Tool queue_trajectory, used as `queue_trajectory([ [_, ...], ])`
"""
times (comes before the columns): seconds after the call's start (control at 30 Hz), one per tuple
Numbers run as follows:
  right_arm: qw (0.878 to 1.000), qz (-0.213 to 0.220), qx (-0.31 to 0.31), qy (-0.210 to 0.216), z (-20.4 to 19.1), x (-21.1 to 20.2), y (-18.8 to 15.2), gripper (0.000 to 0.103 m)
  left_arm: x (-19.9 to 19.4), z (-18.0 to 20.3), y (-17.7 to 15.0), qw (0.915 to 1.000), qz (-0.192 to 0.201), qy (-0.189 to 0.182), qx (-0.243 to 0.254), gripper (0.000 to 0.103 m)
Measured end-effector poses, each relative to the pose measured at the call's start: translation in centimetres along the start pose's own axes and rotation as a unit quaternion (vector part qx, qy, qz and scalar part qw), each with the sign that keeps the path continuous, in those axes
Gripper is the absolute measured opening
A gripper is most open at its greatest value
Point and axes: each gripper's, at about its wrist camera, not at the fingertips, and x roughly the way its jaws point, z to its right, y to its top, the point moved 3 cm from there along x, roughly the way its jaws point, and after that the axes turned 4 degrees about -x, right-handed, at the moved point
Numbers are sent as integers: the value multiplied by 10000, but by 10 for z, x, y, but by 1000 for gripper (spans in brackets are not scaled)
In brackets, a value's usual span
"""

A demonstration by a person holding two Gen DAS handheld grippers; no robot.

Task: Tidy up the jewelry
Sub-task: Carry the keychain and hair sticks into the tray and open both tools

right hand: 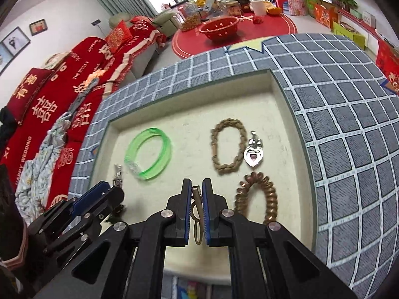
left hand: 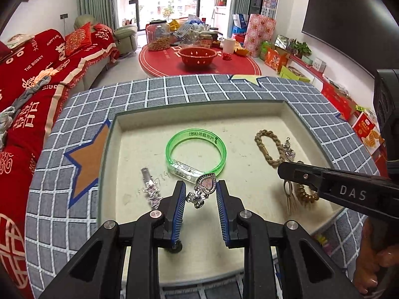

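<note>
My left gripper (left hand: 200,186) hovers over the cream tray (left hand: 249,114), its blue pads closed on a silver heart charm with a pink stone (left hand: 203,190). Just beyond it lies a green bangle (left hand: 197,150). My right gripper (right hand: 197,186) is shut on a thin bronze hairpin (right hand: 195,199), which runs back between the pads. In the left wrist view the right gripper (left hand: 281,172) reaches in from the right, with the hairpin (left hand: 289,199) hanging below it. A tan braided bracelet (right hand: 228,147), a second silver heart charm (right hand: 253,153) and a bronze spiral hair tie (right hand: 256,194) lie on the tray.
A silver sparkly clip (left hand: 149,186) lies at the tray's left. The tray sits sunk into a table covered in grey checked cloth (left hand: 174,92). A person's hand (left hand: 374,261) grips the right tool. A red sofa (left hand: 37,79) stands to the left.
</note>
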Motion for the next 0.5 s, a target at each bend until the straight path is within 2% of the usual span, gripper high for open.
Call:
queue_trajectory([
  [0.17,9992,-4,-75,-383,15,7,2,9,14,8,-1,9999,-77,55,122,39],
  [0.5,9986,4,-114,-515,26,7,0,9,32,15,-8,9991,-265,223,260,39],
])
